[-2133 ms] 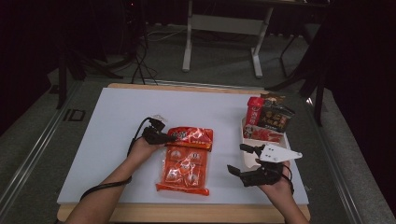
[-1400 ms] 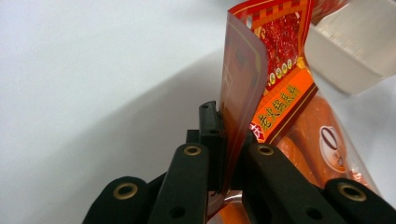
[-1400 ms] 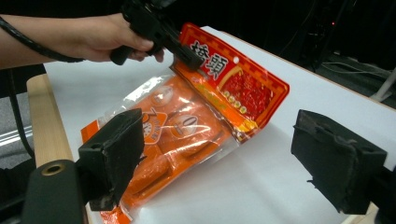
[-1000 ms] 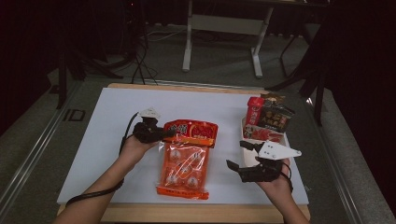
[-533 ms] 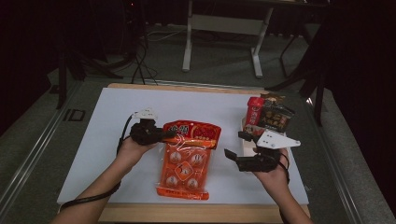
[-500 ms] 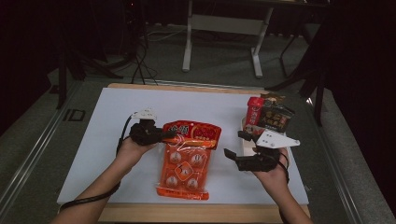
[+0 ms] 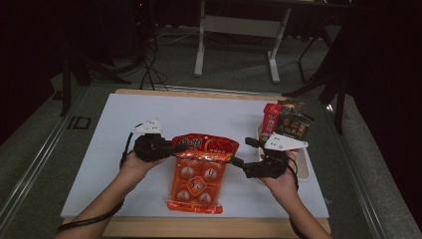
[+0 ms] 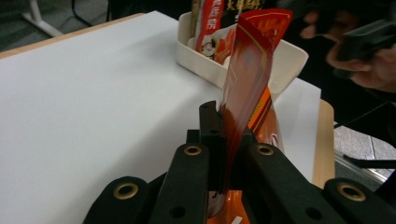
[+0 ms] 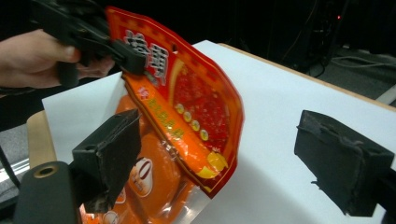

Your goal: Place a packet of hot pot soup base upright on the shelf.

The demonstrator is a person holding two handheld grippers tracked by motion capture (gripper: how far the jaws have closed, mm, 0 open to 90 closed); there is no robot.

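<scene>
The left gripper [image 7: 179,148] has its jaws clamped on the top left corner of the orange snack bag [image 7: 199,174]; in the left gripper view the bag's [image 8: 247,79] red header stands on edge, pinched between the black jaws. The bag's upper part is lifted and folded while its lower part lies on the table. The right gripper [image 7: 238,163] has its jaws wide apart, and in the right gripper view its two pads [image 9: 112,149] stand to either side of the bag's [image 9: 187,107] free edge without pressing on it.

The bag lies near the front middle of a white table top [image 7: 199,112] with a wooden edge. At the far right stands a cream tray [image 7: 304,172] with two upright packets, one red [image 7: 271,122] and one dark [image 7: 294,124]. Behind the table, the room is dark, with a grey floor, cables and the white legs of another table [image 7: 236,25].

Counted: two grippers, one orange bag, one tray, two packets.
</scene>
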